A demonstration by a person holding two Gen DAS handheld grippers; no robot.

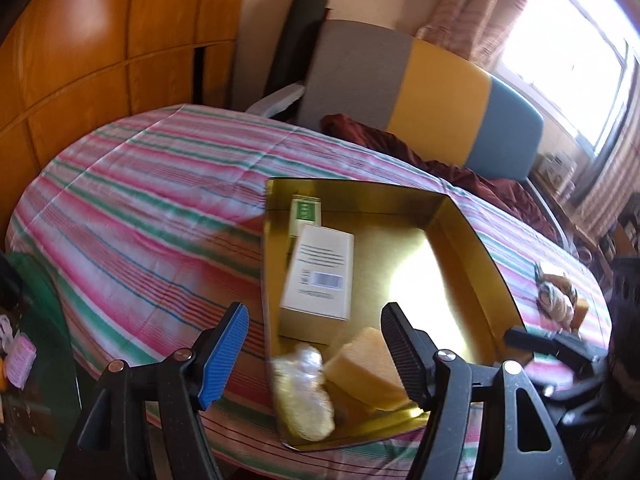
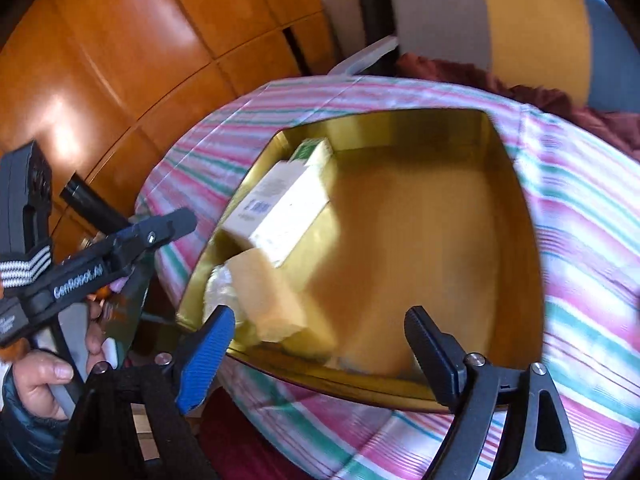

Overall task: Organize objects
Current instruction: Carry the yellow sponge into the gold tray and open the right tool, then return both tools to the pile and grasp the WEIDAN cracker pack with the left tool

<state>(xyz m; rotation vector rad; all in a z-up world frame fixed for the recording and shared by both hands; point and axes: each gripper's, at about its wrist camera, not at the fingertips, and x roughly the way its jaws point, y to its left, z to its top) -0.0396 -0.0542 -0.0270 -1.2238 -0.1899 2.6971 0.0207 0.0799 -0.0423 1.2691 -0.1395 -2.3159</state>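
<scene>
Both hand-held grippers spread wide, holding nothing: left hand-held gripper (image 1: 316,354) above the gold tray's (image 1: 472,236) near end, right hand-held gripper (image 2: 320,354) above its near rim. Already in the tray on the striped bedspread (image 1: 140,200): white barcode box (image 1: 318,272), small green box (image 1: 306,210), yellow sponge (image 1: 366,368), clear plastic packet (image 1: 304,392). Still loose on the bedspread at right: a small pile of oddments (image 1: 560,296). Risks: a low finger catching the rim and skidding the tray on soft cloth; the crinkly packet slipping any pinch.

- Home, prob. bedroom/living rm.
- Round table w/ pink-green striped cloth (image 1: 152,184) = landmark.
- Behind it: orange wooden wardrobe panels (image 1: 92,52), grey-yellow-blue upholstered chair (image 1: 432,92).
- Beyond chair: checked curtains (image 1: 488,4) at bright window (image 1: 576,52).
</scene>
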